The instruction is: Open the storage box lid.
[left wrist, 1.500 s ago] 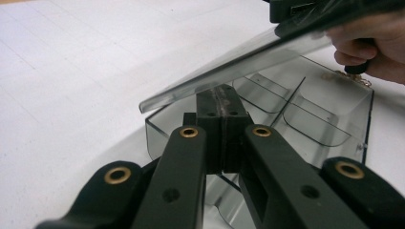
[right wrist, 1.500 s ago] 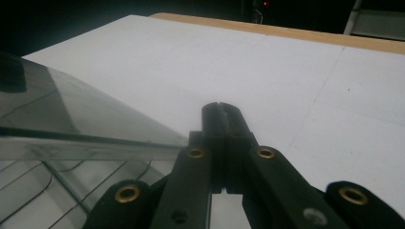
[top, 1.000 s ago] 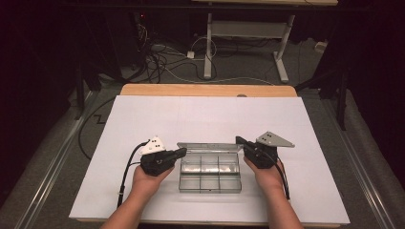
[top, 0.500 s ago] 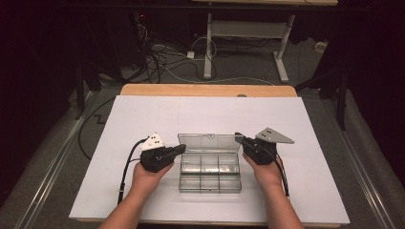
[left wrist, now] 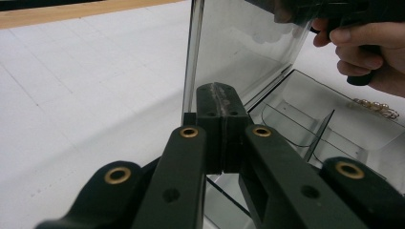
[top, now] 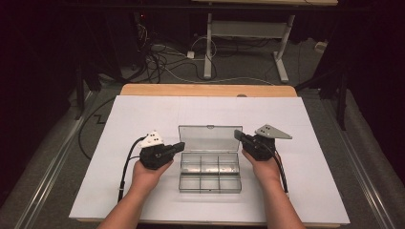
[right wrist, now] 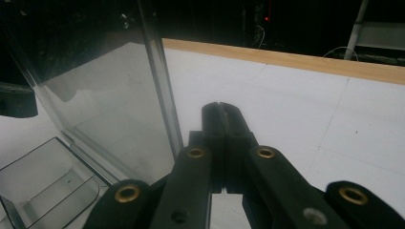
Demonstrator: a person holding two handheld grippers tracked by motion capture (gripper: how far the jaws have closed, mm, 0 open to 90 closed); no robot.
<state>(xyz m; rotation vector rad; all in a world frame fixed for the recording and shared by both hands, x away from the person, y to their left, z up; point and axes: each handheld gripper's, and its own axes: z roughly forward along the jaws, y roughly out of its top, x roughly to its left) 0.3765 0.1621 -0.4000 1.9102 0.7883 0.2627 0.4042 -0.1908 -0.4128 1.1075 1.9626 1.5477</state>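
Left gripper (top: 177,147): jaws pressed together, nothing between them, tips at the left edge of the raised lid (top: 210,138); actual contact cannot be confirmed. Right gripper (top: 238,135): jaws likewise pressed together and empty, tips just beside the lid's right edge. The clear plastic box (top: 209,172) lies open at the middle of the white surface (top: 143,114), between the 2 hands, its lid standing nearly upright. In the left gripper view a small beaded item (left wrist: 377,106), hard to identify, lies in 1 compartment. The box's near compartments are cut off by the jaws in both gripper views.
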